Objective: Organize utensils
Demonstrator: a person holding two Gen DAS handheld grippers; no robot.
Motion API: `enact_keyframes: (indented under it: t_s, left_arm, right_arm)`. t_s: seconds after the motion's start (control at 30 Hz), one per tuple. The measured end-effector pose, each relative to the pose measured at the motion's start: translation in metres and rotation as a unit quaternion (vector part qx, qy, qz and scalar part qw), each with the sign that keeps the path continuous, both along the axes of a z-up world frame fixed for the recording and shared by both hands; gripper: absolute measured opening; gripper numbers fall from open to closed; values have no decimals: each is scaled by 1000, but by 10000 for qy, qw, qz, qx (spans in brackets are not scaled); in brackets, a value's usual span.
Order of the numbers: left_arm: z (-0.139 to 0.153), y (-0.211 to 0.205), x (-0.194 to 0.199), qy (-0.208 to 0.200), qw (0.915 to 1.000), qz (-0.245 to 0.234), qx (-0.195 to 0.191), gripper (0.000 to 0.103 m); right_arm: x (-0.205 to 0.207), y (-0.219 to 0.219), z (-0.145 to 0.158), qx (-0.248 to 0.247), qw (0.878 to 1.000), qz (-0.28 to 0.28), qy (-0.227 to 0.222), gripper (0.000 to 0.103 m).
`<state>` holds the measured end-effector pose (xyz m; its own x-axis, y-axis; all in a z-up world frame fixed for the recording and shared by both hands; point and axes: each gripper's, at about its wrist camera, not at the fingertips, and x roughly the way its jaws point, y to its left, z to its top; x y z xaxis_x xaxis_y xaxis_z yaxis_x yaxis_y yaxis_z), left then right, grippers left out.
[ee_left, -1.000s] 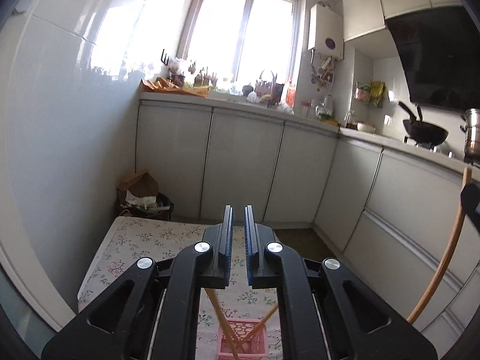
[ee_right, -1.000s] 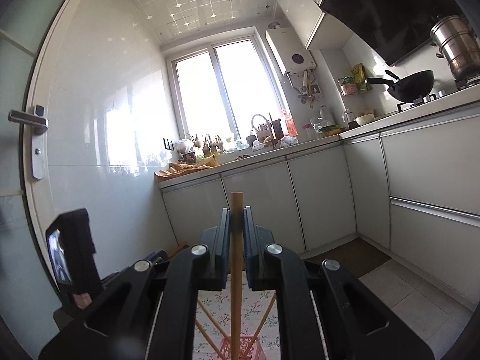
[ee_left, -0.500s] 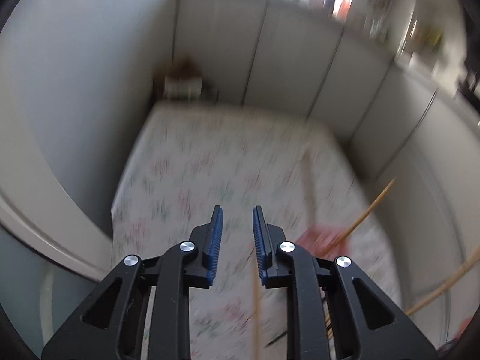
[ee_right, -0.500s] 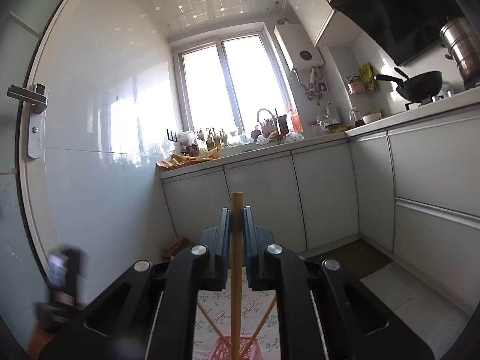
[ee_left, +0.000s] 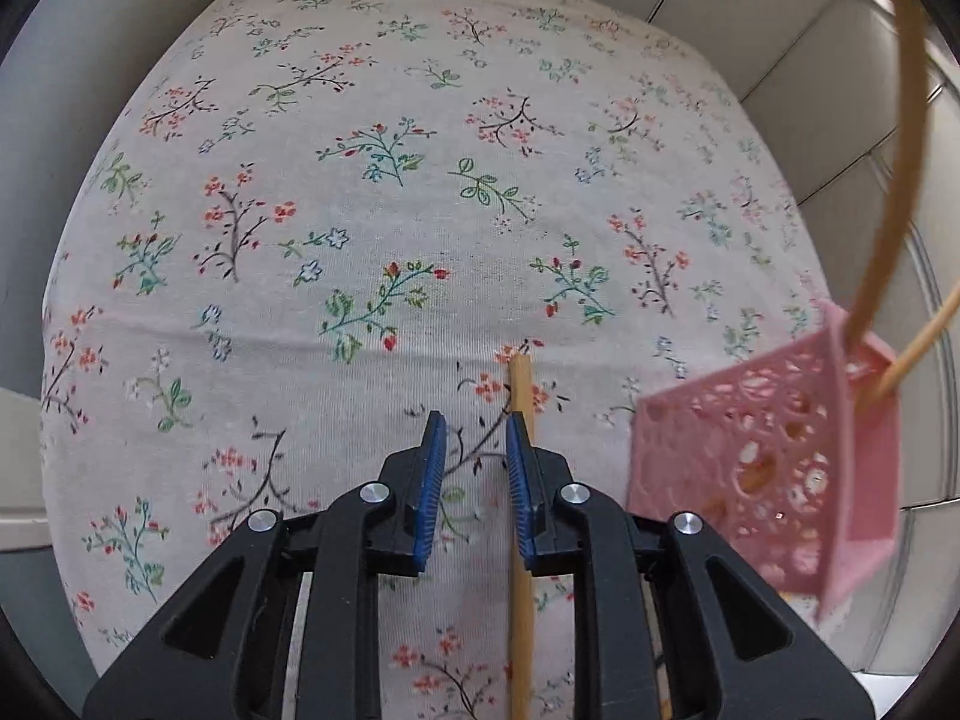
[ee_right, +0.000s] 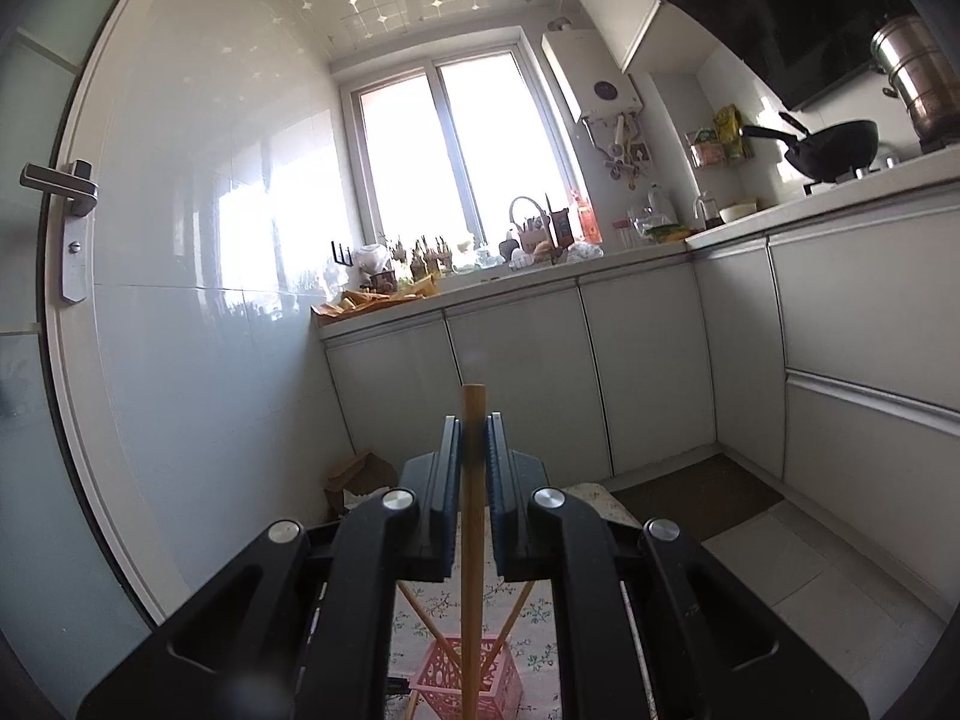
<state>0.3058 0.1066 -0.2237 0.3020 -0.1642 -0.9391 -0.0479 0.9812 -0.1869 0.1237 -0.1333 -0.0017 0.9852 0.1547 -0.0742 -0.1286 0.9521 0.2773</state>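
Under our left gripper (ee_left: 471,450), jaws open, a chopstick (ee_left: 521,480) lies beneath the right jaw; right gripper (ee_right: 474,450) clamps another chopstick (ee_right: 472,540) above the pink basket (ee_right: 465,675).

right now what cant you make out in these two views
- Left wrist: lower end of the chopstick on the cloth runs under the left tool and off the bottom edge.
- Left wrist: pink basket is motion-blurred; contents unclear.
- Right wrist: right tool hides where its held chopstick ends in the basket.
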Motion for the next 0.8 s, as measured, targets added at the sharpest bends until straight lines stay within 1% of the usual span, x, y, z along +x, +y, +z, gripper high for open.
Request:
enact_keyframes:
  t_s: [0.07,0.1,0.17,0.23,0.3,0.4,0.43,0.47,0.5,0.53,0.57,0.6,0.63,0.73,0.8]
  left_arm:
    - [-3,-2,7,25,10000,-14,77,19]
    - [-2,-3,8,23,10000,-17,54,19]
    - [0,-2,11,17,9999,34,-123,20]
    - [8,2,11,-165,9996,173,-133,20]
    - [8,2,9,-76,9993,93,-363,20]
    - [0,-2,9,160,9983,-31,-553,20]
    - [-5,-3,10,251,9983,-17,-519,19]
    - [-4,-5,9,145,9991,-57,-384,20]
    - [-4,-5,8,160,9996,-45,-234,8]
    - [-3,-3,9,190,9997,51,-120,9]
    - [-2,4,8,212,9995,195,-119,9]
    - [-1,10,7,210,9994,229,-136,9]
    - [-1,13,5,208,9994,208,-169,9]
    - [3,24,-4,166,9997,141,-104,7]
    - [6,36,-13,-27,9989,260,-377,6]
  right_arm:
    - [3,-3,-4,34,10000,-12,58,9]
    - [4,-4,-5,23,10000,-23,72,9]
    - [4,-4,-5,-15,10000,-36,81,9]
    - [3,-4,-4,-41,10000,-37,68,9]
    - [3,-4,-4,-41,10000,-40,59,9]
    - [3,-3,-4,-14,10000,-35,83,9]
    - [3,-2,-5,-13,9999,-30,98,9]
    - [3,-1,-4,-14,9999,-26,107,9]
    - [2,-1,-4,-34,9999,-23,113,9]
    - [2,0,-3,-60,9999,-22,116,9]
    - [2,1,-2,-82,9999,-19,113,9]
    - [1,3,0,-108,9999,-6,104,9]
    - [0,4,0,-129,9999,-1,90,9]
    - [3,5,3,-122,9999,42,79,9]
    - [6,6,4,-92,9999,60,71,9]
